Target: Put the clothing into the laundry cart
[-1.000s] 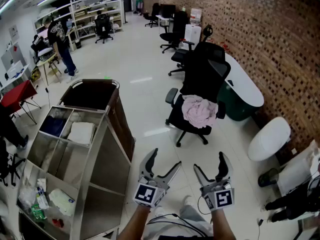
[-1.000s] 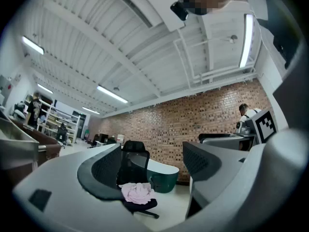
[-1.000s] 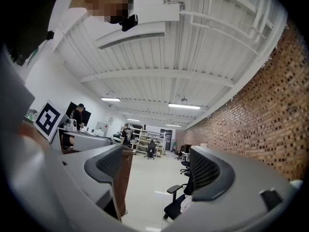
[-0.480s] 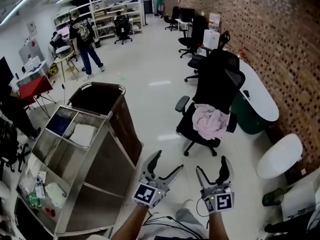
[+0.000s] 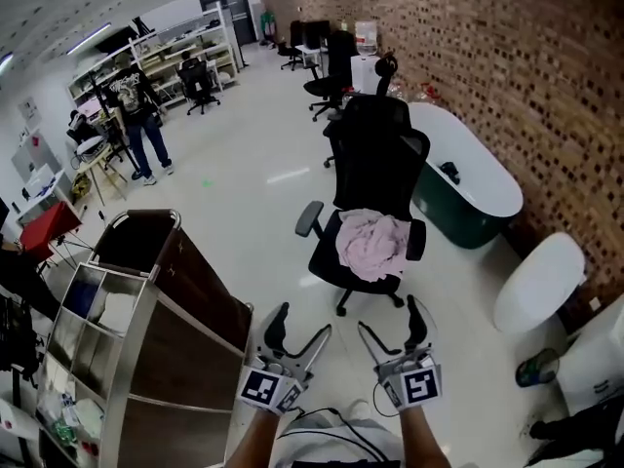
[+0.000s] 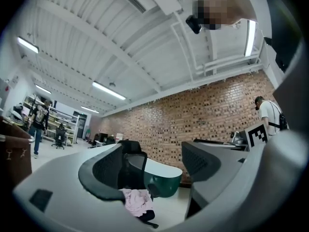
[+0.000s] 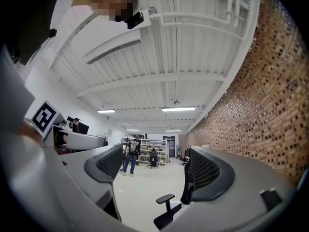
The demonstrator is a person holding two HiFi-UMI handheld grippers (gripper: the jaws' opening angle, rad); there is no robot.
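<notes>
Office chair [image 5: 376, 159] holds clothing [image 5: 370, 243] beyond left gripper [image 5: 302, 322], right gripper [image 5: 388, 316] (jaws apart).

We find the room bright and evenly lit by long ceiling strips [image 6: 108, 91], which leave pale streaks of glare on the glossy floor [image 5: 244, 193]. Shadows are soft and faint, the plainest one under the office chair [image 5: 375, 154]. The head view bends straight lines toward its edges. Both gripper views bulge strongly and end in black corners. There the near fingers [image 6: 104, 173] look soft, while the brick wall [image 6: 212, 115] stays sharp.
</notes>
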